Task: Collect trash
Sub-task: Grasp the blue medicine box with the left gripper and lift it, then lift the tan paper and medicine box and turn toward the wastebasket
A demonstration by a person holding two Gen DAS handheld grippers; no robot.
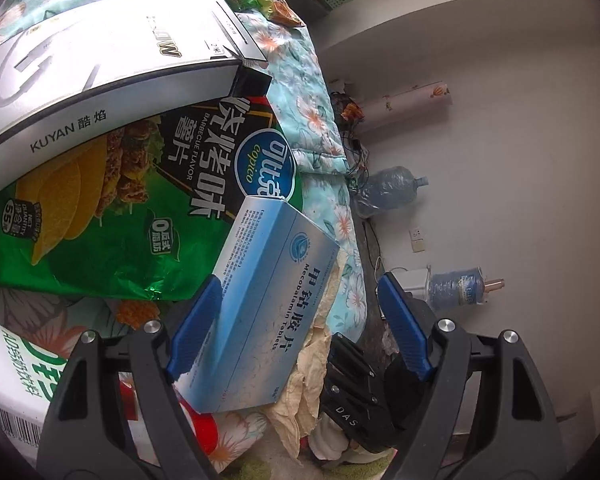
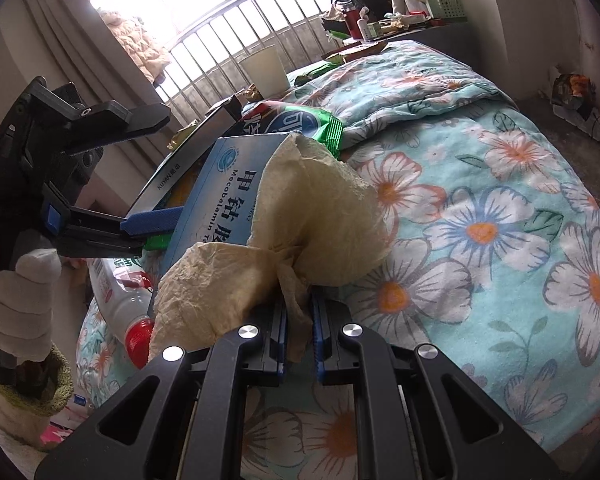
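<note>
Your right tool (image 2: 298, 320) is clamped almost shut on a crumpled tissue (image 2: 300, 216), so that piece of trash is secured; the grip is on a thin fold only, and a quick swing could tear it or let it slip out.

Your left tool (image 1: 300, 320) stands wide, with the blue pill box (image 1: 260, 300) between its 2 fingers; the left finger (image 1: 192, 332) lies against the box edge, the right one is well clear. The box lies on the bed, half on the green chip bag (image 1: 112, 208). Closing off-centre could push the box sideways or tip it off the bag, and the tissue hanging beside it might get pinched in too.

Farther back, the grey carton (image 1: 100, 68) overlaps the chip bag; dragging the bag could pull it along.
</note>
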